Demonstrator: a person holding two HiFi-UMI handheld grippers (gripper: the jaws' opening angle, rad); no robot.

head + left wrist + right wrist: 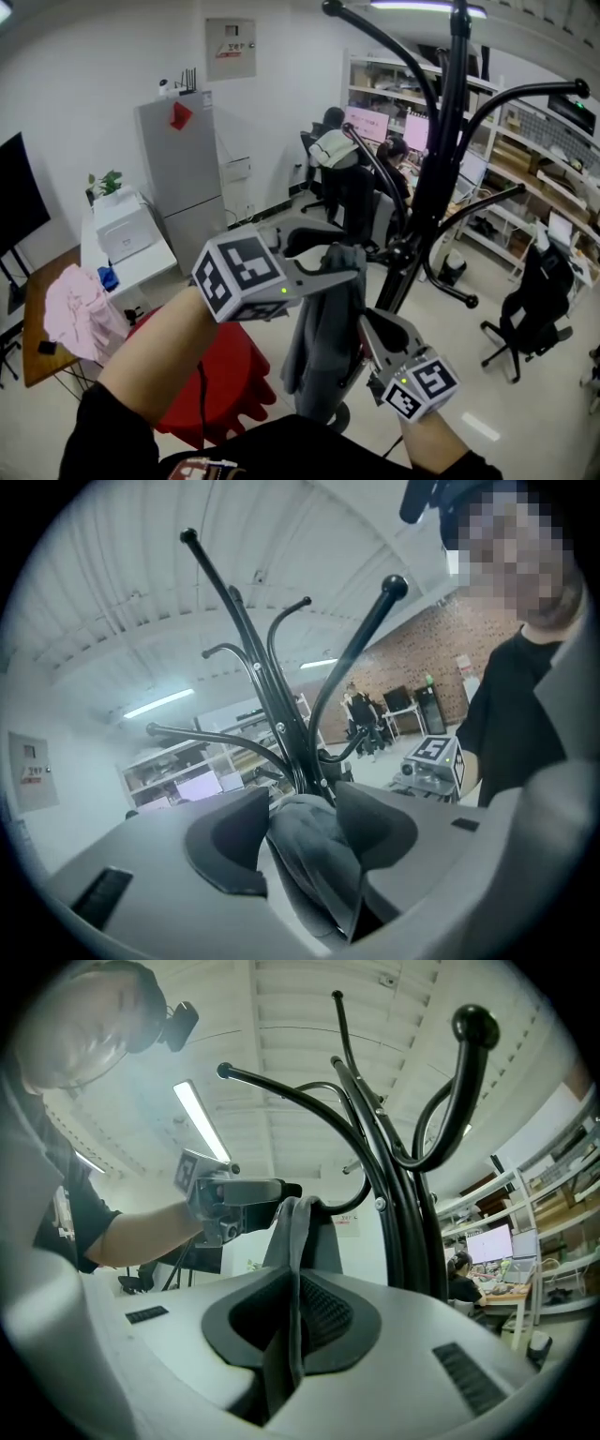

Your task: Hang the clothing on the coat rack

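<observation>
A black coat rack (441, 141) with curved hook arms stands just ahead of me. A grey garment (323, 337) hangs in front of its pole. My left gripper (342, 262) is shut on the garment's upper bunch, close to the pole, and the left gripper view shows the cloth (314, 855) wadded between the pads. My right gripper (366, 323) sits lower and to the right. Its pads pinch a thin fold of the garment (292, 1241) that runs up to the left gripper (239, 1199). The rack's hooks (394, 1176) rise above both.
A red stool (220, 375) stands at lower left. A wooden table with a pink cloth (80, 314) is at the far left. Behind are a white table (127, 262), a grey fridge (183, 169), people seated at desks (337, 150) and a black office chair (534, 300).
</observation>
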